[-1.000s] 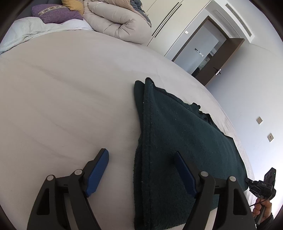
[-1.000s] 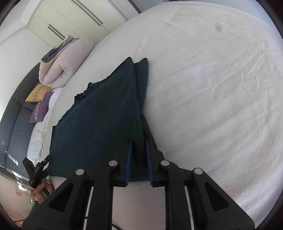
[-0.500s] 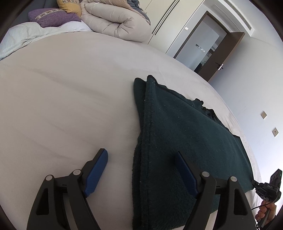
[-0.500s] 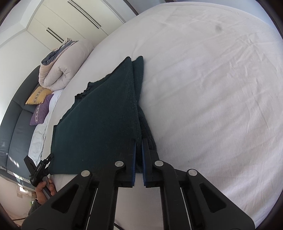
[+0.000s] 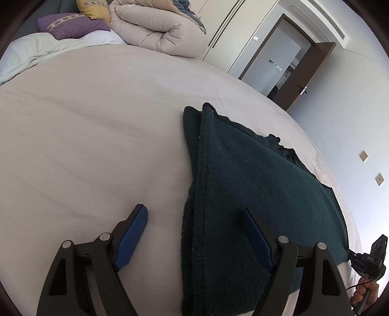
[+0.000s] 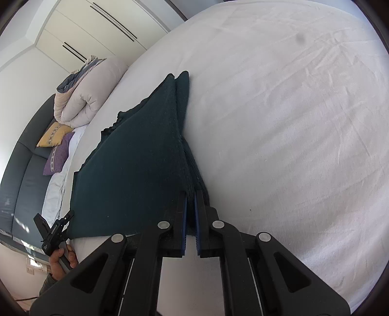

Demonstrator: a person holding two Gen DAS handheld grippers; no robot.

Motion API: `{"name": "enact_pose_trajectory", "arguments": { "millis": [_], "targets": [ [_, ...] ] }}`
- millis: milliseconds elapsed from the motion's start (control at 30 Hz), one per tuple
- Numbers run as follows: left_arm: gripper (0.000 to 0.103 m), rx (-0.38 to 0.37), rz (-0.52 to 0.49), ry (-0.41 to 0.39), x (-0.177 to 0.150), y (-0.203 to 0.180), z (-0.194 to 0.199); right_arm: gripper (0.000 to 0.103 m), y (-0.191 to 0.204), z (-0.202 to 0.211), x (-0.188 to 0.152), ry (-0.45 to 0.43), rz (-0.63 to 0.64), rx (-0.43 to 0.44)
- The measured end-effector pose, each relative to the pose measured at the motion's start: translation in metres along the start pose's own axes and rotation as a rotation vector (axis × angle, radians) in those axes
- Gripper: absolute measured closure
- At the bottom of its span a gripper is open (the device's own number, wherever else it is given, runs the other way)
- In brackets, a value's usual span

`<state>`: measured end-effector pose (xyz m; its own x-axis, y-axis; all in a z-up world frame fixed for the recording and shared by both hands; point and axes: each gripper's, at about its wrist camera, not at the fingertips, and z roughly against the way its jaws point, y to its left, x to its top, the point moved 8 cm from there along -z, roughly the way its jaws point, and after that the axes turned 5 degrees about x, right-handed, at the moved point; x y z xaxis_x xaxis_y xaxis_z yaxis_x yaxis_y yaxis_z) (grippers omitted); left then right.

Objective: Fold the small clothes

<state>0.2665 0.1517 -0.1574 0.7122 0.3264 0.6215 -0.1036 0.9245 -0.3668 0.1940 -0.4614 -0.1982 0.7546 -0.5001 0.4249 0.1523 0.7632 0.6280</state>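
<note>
Garment: dark green knitted garment (image 5: 255, 184) (image 6: 136, 155), folded into stacked layers, lying flat on the white bed (image 5: 85, 136) (image 6: 279, 121).
Long axis: runs straight away from both cameras; the layered fold edge narrows to a far corner that points toward the wardrobe (image 6: 80, 31) end of the room in the right wrist view.
Left tool (image 5: 194, 233): spread wide and released, its blue pads either side of the garment's near fold edge, one over the bare sheet, the other over the cloth; whether they touch cannot be told.
Right tool (image 6: 190, 218): clenched on the garment's near layered corner, cloth pinched between the pads.
Background: rolled beige duvet (image 5: 158, 26) (image 6: 82, 97), purple pillow (image 5: 70, 29), yellow pillow (image 5: 93, 9), open dark door (image 5: 304, 73).
</note>
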Motion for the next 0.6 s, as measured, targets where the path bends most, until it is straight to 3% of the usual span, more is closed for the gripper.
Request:
{"name": "enact_pose_trajectory", "arguments": {
  "millis": [167,300,400,600],
  "targets": [
    [0.022,0.001,0.000,0.000,0.000,0.000,0.000,0.099,-0.004,-0.003,-0.002,-0.020,-0.006,0.031],
    [0.022,-0.007,0.013,0.003,0.001,0.000,0.002,0.099,-0.019,-0.005,-0.001,-0.040,-0.115,0.218],
    [0.022,-0.017,0.043,0.010,0.003,0.004,0.005,0.099,-0.021,-0.004,0.001,-0.038,-0.130,0.273],
    [0.028,0.086,0.030,0.018,0.003,0.003,0.012,0.098,-0.020,-0.001,0.003,-0.072,-0.127,0.330]
  ]
}}
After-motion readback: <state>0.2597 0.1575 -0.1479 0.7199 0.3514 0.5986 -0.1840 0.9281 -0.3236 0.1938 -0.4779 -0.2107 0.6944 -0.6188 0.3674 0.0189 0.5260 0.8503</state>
